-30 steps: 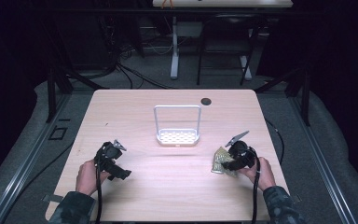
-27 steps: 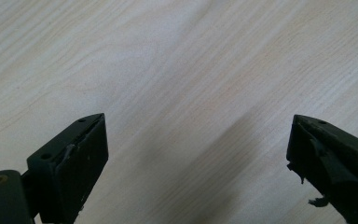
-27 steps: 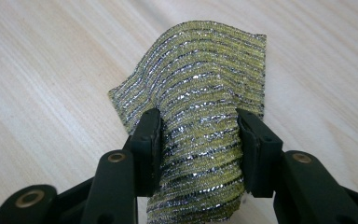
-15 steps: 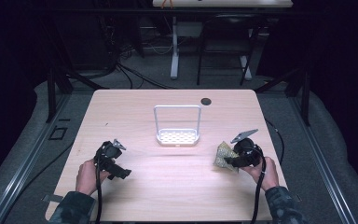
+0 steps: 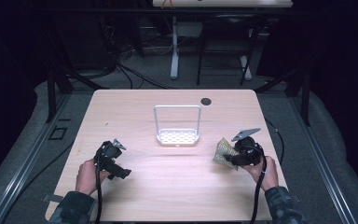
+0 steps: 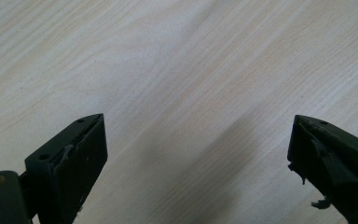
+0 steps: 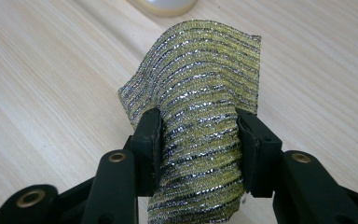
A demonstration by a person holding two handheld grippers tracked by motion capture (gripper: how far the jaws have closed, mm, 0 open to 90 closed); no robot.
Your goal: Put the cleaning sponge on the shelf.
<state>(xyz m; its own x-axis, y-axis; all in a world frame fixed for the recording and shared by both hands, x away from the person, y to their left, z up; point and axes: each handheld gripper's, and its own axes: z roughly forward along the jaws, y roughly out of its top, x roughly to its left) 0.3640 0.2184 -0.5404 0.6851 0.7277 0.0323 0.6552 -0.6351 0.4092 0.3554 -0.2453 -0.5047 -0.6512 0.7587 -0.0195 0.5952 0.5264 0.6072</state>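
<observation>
Between the right gripper's (image 7: 198, 140) jaws, a pinched glittery yellow-green cloth (image 7: 205, 93).

I'm looking down on a pale wooden table (image 5: 177, 186) under bright light, with the room around it dark. Grey floor (image 5: 307, 130) surrounds it, cables (image 5: 135, 77) trail behind, and a second table's white leg (image 5: 174, 46) stands beyond.

High view overlooks table (image 5: 177, 182) from above; gripper views close, sharing tabletop.
</observation>
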